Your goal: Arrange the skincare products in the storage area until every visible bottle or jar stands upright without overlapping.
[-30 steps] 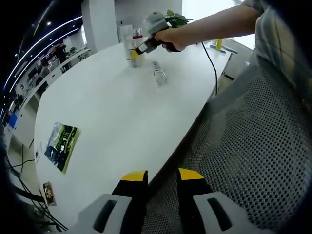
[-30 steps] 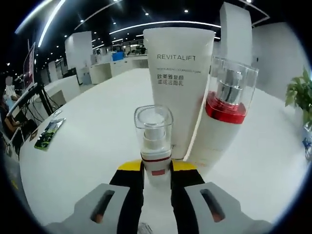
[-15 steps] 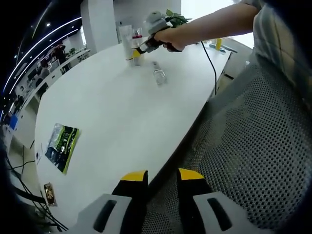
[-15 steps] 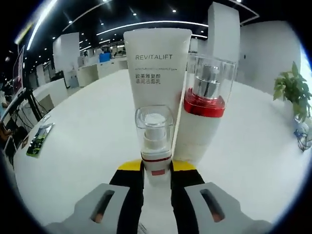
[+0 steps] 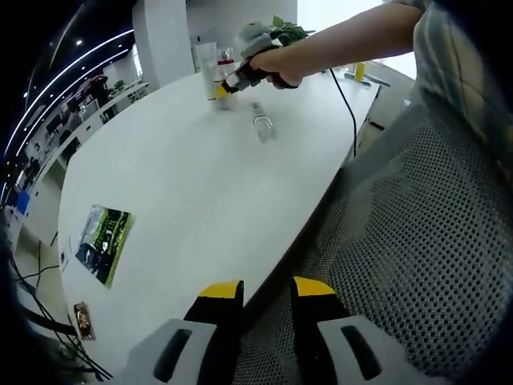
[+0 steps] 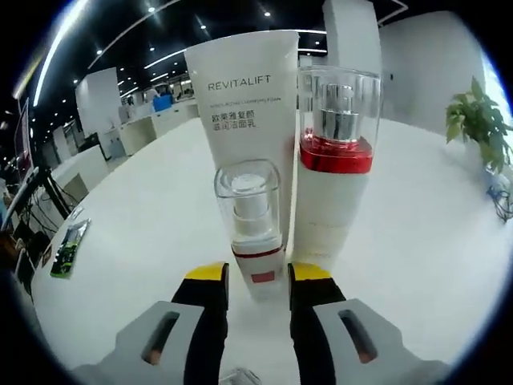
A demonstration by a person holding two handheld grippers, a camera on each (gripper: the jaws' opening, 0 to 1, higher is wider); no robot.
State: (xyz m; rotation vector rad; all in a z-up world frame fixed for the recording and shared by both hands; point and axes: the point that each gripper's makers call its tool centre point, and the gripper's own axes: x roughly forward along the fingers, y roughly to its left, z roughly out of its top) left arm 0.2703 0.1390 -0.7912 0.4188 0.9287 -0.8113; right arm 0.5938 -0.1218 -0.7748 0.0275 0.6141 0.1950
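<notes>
Left gripper view
- left gripper (image 5: pixel 266 298): jaws spread, nothing between them; hangs past the near table edge, over a mesh chair seat (image 5: pixel 417 241).
- table (image 5: pixel 192 184): white, long curved near edge; wide bare stretch through the middle.
- right gripper (image 5: pixel 227 82): far end of table, held in a hand (image 5: pixel 276 64), at the upright bottle cluster.
- fallen bottle (image 5: pixel 262 127): clear, on its side, near the cluster, apart from it.
- green packet (image 5: pixel 103 241): flat, by the left edge.

Right gripper view
- right gripper (image 6: pixel 258 274): jaws slightly parted, a gap on each side of the small pump bottle (image 6: pixel 250 216).
- small pump bottle: upright on table, clear cap, red band.
- REVITALIFT tube (image 6: pixel 244 120): upright, just behind.
- red-collared bottle (image 6: pixel 335 160): upright, right of the tube; contact unclear.
- open room: bare table on both sides.
</notes>
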